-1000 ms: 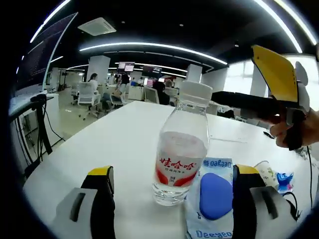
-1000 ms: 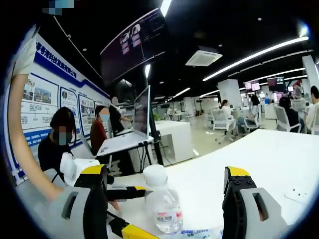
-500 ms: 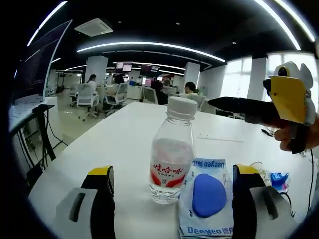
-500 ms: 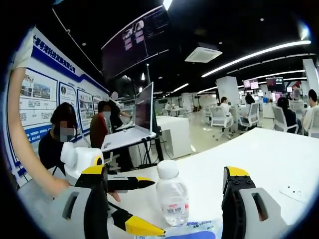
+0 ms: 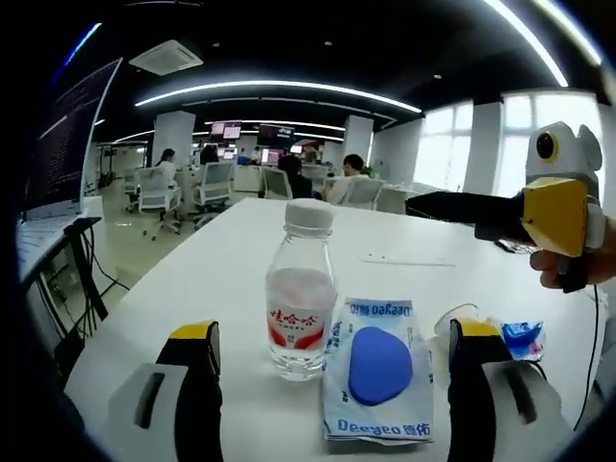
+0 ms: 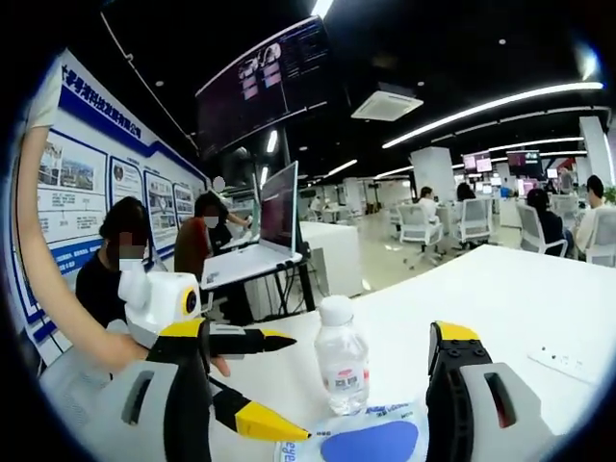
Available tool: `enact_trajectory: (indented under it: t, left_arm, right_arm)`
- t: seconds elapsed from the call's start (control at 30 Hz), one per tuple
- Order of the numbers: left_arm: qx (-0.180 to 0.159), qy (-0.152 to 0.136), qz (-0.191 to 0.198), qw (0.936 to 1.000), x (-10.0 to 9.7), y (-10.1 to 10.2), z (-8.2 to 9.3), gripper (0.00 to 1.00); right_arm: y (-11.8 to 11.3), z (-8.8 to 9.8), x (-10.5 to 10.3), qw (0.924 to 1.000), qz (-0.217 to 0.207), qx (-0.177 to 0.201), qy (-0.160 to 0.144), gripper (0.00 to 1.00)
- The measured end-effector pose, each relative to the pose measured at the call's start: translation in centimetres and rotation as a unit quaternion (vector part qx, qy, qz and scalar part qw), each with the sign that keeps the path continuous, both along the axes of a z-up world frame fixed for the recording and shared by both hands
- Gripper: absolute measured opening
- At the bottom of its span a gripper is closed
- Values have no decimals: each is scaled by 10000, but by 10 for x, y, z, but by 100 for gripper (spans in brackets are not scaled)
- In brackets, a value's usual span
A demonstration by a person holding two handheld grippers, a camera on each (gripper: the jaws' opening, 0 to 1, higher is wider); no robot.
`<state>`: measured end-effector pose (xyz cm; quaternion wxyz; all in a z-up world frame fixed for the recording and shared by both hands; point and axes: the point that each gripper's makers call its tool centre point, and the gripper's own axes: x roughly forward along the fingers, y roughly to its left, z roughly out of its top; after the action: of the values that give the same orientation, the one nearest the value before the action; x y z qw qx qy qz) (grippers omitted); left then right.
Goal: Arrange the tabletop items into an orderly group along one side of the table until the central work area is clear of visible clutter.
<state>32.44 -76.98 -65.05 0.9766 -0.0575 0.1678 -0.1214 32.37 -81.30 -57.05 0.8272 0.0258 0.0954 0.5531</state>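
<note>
Both our tools, left tool (image 5: 327,385) and right tool (image 6: 313,385), spread wide, empty. Water bottle (image 5: 299,293) stands upright on the surface (image 5: 231,260), touching the wipes packet (image 5: 378,370). Rigid, light, tippy: we'd pinch mid-label.

"Deeyeo" on blue-and-white packet (image 5: 377,371), red Chinese characters on bottle label (image 5: 296,320)

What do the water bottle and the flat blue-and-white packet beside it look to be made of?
The water bottle looks like thin clear plastic: the table shows through it, with a white screw cap and a printed red-and-white label. The packet looks like soft glossy plastic film: it is flat, wrinkled, and catches glare.
</note>
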Motion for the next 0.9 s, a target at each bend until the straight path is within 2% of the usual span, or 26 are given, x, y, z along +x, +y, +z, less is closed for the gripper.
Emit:
enact_trajectory:
  t: [0.17, 0.67, 0.77, 0.87, 0.9]
  left_arm:
    - [17, 0, -102, 9999, -7, -6, 3, 96]
    - [103, 133, -321, 9993, -22, -19, 5, 95]
    - [40, 150, -314, 9994, -23, -19, 5, 94]
    - [-357, 192, -245, 9989, -25, -22, 5, 95]
    - [-389, 232, -240, 9987, -26, -22, 2, 95]
  right_arm:
    - [-13, -1, -8, 10000, -64, -71, -17, 92]
    - [-42, 5, -14, 9995, -299, -63, 27, 90]
    - [-44, 3, -13, 9995, -303, -97, 60, 90]
    - [-45, -7, -12, 9994, -184, -254, 119, 85]
    - [-46, -11, -12, 9992, -151, -335, 132, 83]
